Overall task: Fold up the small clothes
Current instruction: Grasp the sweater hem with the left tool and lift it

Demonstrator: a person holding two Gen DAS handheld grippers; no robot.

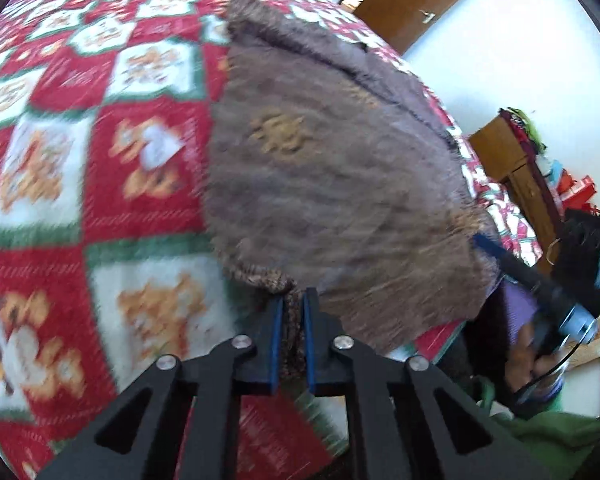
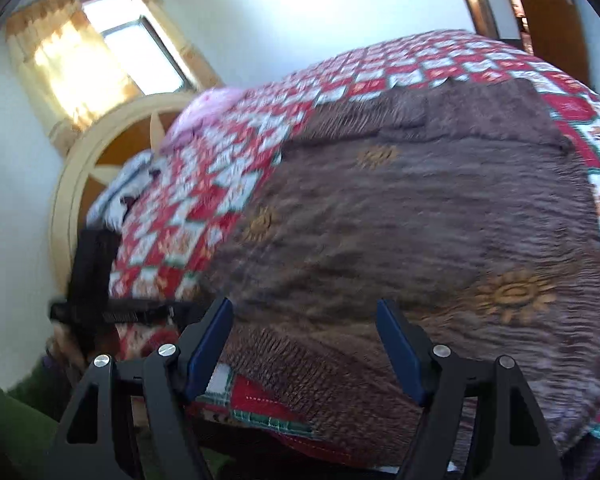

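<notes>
A brown knitted garment with tan sun motifs lies spread on the red, white and green checked blanket. My left gripper is shut on the garment's ribbed hem at its near corner. In the left wrist view my right gripper shows at the garment's right corner. In the right wrist view my right gripper is open, its blue pads on either side of the garment's near ribbed edge, nothing clamped between them.
The bed's near edge is just below my right gripper. A round wooden headboard, a pink pillow and a window are at the left. A brown door and a cluttered wooden cabinet stand beyond the bed.
</notes>
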